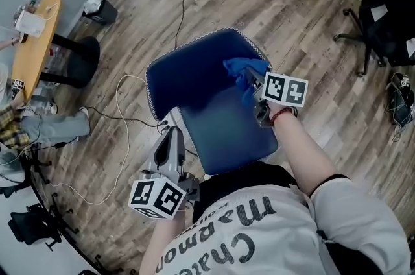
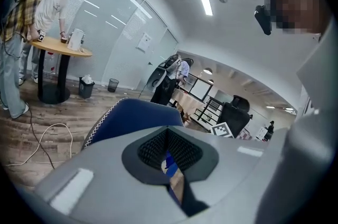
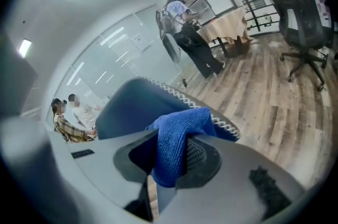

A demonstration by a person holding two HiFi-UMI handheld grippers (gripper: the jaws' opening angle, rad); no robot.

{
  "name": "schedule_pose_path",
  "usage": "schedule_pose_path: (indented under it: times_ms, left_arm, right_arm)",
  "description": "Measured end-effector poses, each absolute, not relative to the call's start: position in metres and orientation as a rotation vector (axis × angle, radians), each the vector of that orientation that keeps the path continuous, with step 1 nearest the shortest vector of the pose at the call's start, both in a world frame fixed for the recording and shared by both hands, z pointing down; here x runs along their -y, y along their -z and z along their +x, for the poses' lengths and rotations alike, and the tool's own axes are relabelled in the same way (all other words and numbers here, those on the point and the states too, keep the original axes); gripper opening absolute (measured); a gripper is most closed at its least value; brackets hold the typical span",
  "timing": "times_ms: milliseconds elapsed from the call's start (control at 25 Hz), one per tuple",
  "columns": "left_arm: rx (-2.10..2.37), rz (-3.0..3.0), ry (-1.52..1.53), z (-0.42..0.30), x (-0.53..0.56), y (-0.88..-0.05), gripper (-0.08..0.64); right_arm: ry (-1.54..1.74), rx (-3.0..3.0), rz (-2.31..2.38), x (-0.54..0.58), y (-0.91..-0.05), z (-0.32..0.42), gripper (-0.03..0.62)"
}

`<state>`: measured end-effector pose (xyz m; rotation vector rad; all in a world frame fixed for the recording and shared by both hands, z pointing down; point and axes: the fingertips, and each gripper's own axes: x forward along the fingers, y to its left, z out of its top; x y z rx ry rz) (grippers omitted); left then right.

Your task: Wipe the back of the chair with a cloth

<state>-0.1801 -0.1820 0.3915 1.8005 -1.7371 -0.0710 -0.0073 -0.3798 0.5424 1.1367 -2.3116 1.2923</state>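
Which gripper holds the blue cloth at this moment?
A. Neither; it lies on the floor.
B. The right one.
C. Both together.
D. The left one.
B: the right gripper is shut on the blue cloth, while the left gripper has nothing between its jaws.

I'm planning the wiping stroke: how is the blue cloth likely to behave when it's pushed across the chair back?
The cloth looks floppy: it bunches and folds where the right hand-held gripper pinches it. It is probably light, since that pinch alone holds it. Its fuzzy weave would likely drag, not slide, on the chair back.
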Motion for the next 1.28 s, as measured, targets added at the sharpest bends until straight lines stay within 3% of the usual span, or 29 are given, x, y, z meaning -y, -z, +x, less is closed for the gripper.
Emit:
schedule_pose_path:
  times_ms: [240,560,840,1280]
  left_arm:
    - [1.643,1.847,0.056,-0.173,0.182,-0.396,0.009]
    - [1.513,1.931,0.052,-0.190,0.173,-0.406,0.009]
    - [1.470,2.040,-0.103,-0.222,0.157,-0.439,0.009]
    - [1.355,2.036,-0.102,-0.258,0.156,-0.506,0.009]
  right_arm:
    - [-1.326,2.254,1.342,0.378,-0.538,0.045,0.083]
    - [-1.318,2.206,1.492,0.344,-0.533,0.047,0.083]
    - [-1.271,2.325,1.156,0.284,-0.532,-0.063,0.081]
    - [-1.010,2.323,0.623,0.212,-0.545,-0.225,0.081]
